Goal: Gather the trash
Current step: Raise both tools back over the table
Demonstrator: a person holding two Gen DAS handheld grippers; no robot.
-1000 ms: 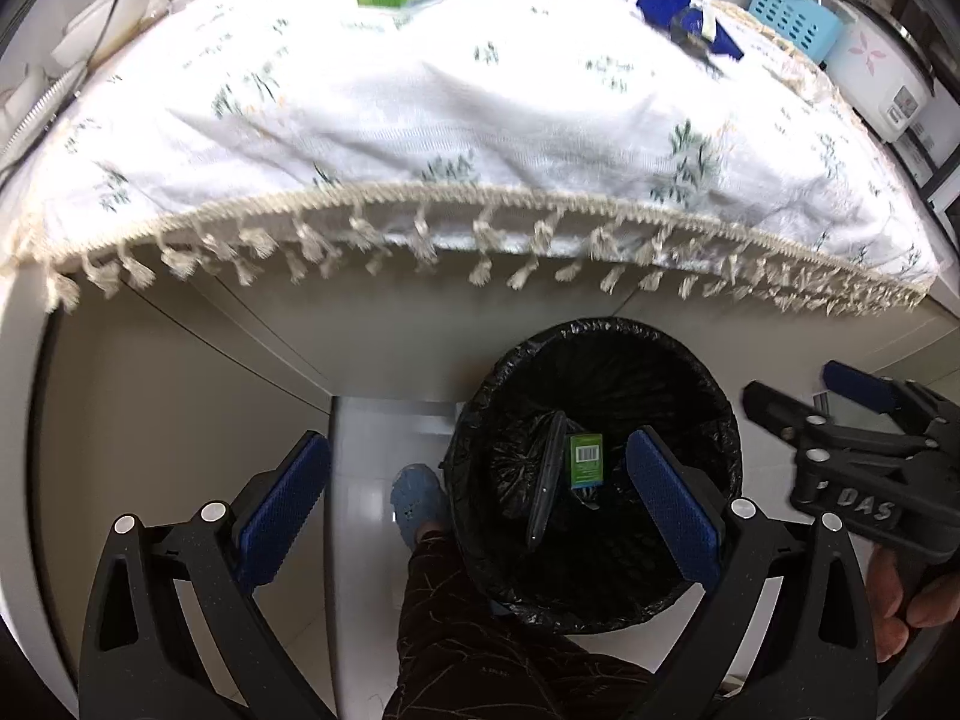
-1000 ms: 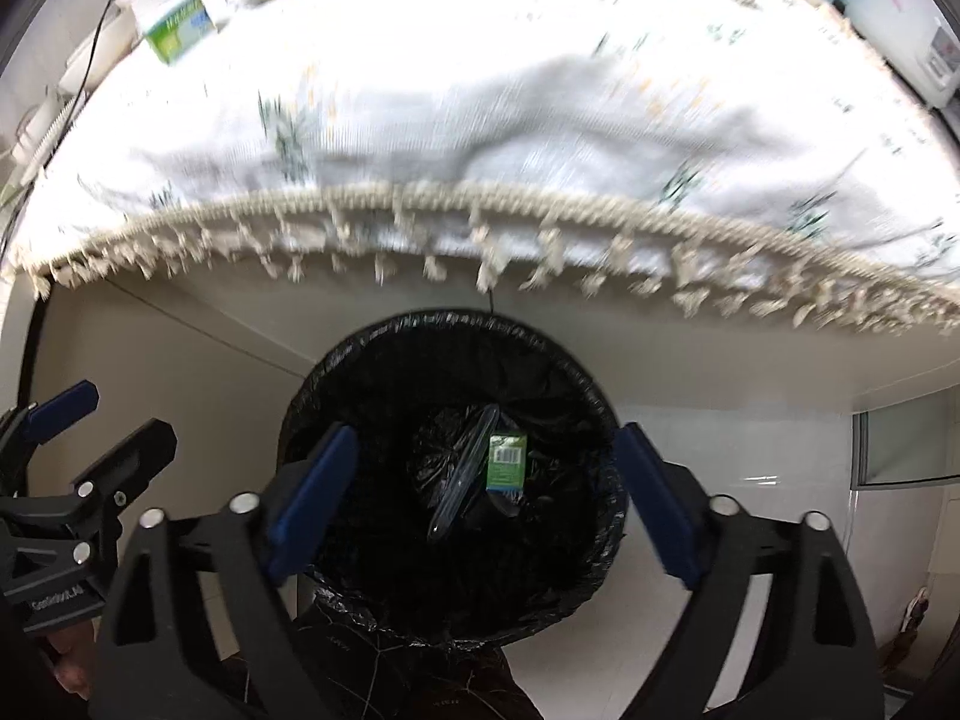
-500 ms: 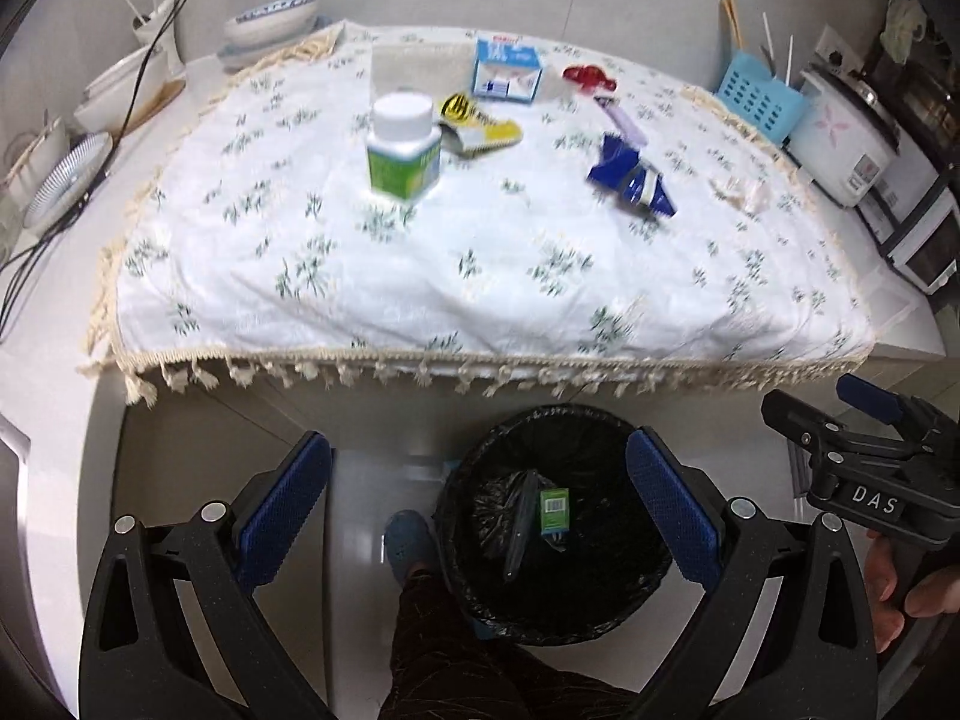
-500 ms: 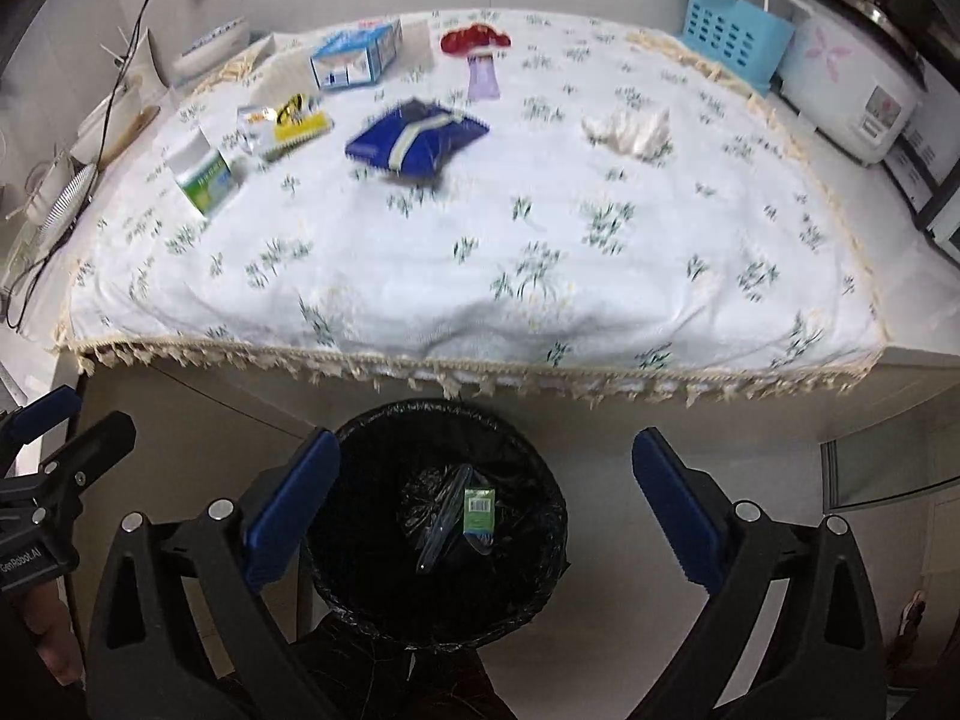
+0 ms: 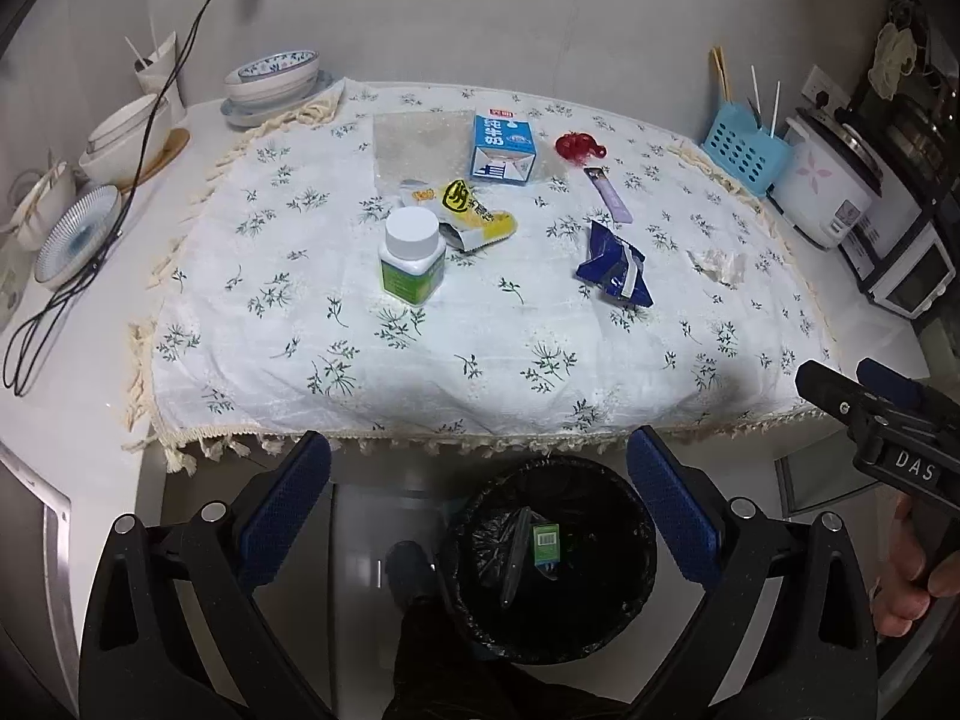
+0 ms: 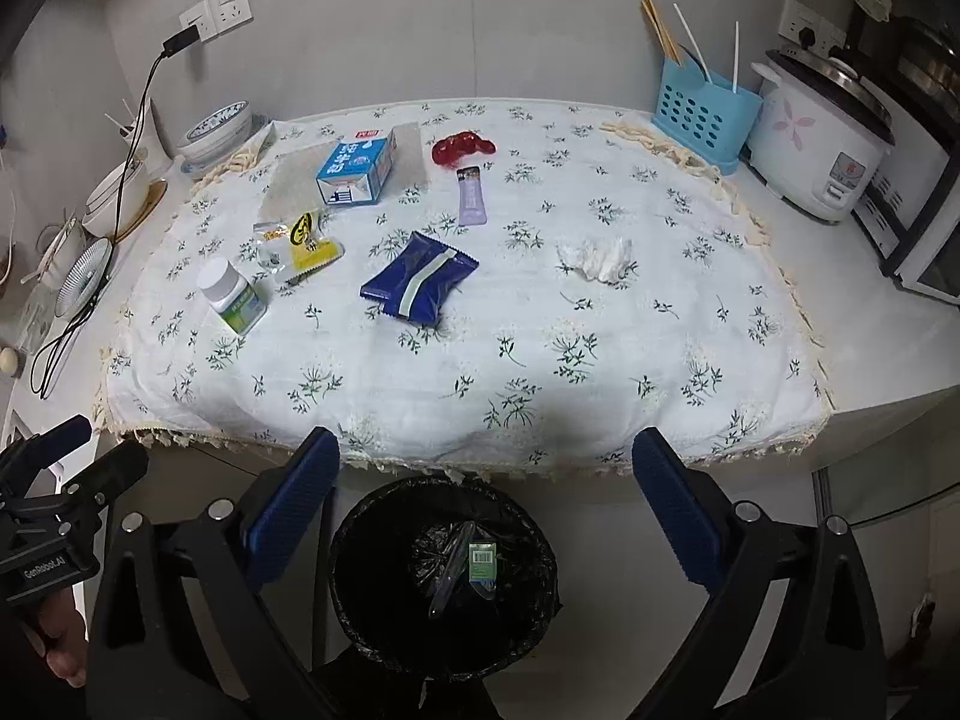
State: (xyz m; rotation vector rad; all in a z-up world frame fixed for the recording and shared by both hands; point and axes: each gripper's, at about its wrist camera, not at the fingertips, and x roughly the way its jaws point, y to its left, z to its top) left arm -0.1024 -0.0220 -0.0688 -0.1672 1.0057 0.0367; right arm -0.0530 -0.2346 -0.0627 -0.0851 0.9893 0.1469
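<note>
A black-lined trash bin [image 5: 555, 561] [image 6: 447, 576] stands on the floor below the table's front edge, with a green packet and dark wrapper inside. On the flowered tablecloth [image 6: 480, 312] lie a blue wrapper [image 6: 417, 282] [image 5: 615, 264], a white-capped green bottle [image 5: 413, 255] [image 6: 231, 297], a yellow packet [image 5: 474, 213] [image 6: 306, 246], a blue milk carton [image 5: 503, 147] [image 6: 357, 168], a red wrapper [image 6: 459, 147], a lilac sachet [image 6: 471, 195] and a crumpled tissue [image 6: 597, 258]. My left gripper [image 5: 477, 507] and right gripper [image 6: 486, 498] hang open and empty above the bin.
Bowls and plates [image 5: 270, 81] with a black cable sit at the table's left. A blue utensil basket [image 6: 702, 117], a rice cooker [image 6: 822, 144] and a microwave stand at the right. A person's foot [image 5: 408, 570] shows beside the bin.
Both grippers have risen from just over the bin, so the whole tabletop and its trash have come into view. Both stay open and empty.
</note>
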